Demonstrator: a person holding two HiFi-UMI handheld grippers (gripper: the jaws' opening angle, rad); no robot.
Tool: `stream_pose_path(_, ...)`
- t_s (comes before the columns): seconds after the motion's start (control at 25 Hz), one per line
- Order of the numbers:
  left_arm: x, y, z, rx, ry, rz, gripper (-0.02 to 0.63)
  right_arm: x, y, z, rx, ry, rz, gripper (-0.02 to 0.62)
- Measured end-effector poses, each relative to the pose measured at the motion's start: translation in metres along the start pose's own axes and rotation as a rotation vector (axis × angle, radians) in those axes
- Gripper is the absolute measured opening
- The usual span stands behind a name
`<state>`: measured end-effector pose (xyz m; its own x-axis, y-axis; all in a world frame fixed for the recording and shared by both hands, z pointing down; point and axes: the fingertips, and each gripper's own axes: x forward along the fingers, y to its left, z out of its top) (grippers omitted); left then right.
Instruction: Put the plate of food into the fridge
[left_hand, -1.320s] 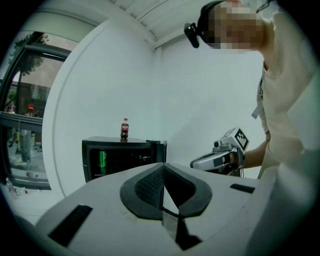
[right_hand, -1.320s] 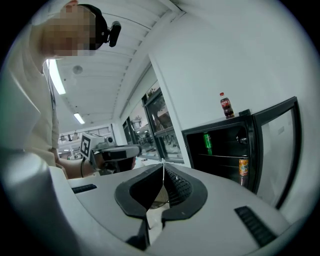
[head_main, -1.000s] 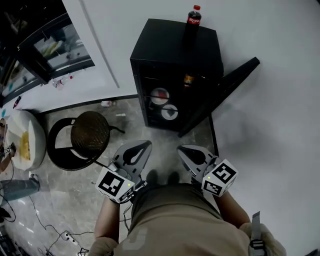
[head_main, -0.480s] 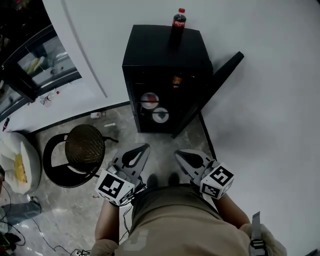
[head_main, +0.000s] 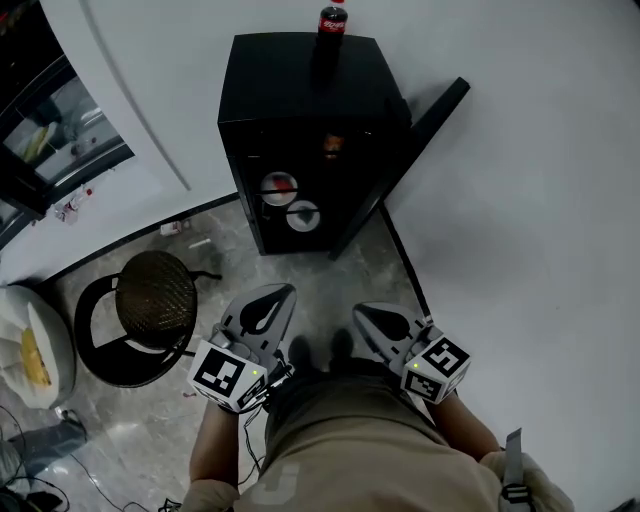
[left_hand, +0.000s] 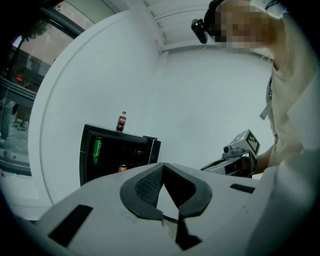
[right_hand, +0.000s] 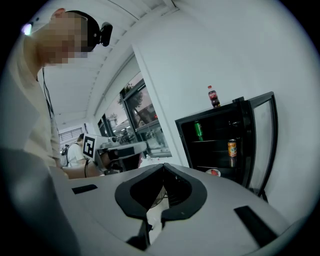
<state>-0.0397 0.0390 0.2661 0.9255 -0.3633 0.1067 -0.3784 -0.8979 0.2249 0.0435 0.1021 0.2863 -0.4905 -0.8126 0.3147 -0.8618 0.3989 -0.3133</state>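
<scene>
My left gripper (head_main: 285, 292) and right gripper (head_main: 362, 312) are both clenched and empty. The plate of food (head_main: 279, 186) sits inside the fridge (head_main: 300, 90) ahead of them. Risk: slamming the open door (head_main: 400, 160) could topple the bottle (head_main: 331, 20) on top.

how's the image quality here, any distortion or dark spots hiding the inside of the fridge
Head view: sharp and evenly lit, though the black fridge is dark inside. Left gripper view: strong fisheye bends straight lines, the corners go black, and the fridge interior looks murky. Right gripper view: same fisheye and black corners, but the interior reads clearer, with a green can and an orange can distinct.
</scene>
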Motion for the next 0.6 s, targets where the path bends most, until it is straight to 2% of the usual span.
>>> stream_pose_path(0.36, 0.004, 0.0, 0.01, 0.052, 0.015, 0.067, 0.011, 0.004, -0.007, 0.013, 0.003, -0.063, 0.07, 0.021)
stream_pose_path(0.6, 0.034, -0.034, 0.018, 0.03, -0.03, 0.085, 0.011, -0.035, -0.031, 0.014, 0.005, -0.055, 0.11, 0.021)
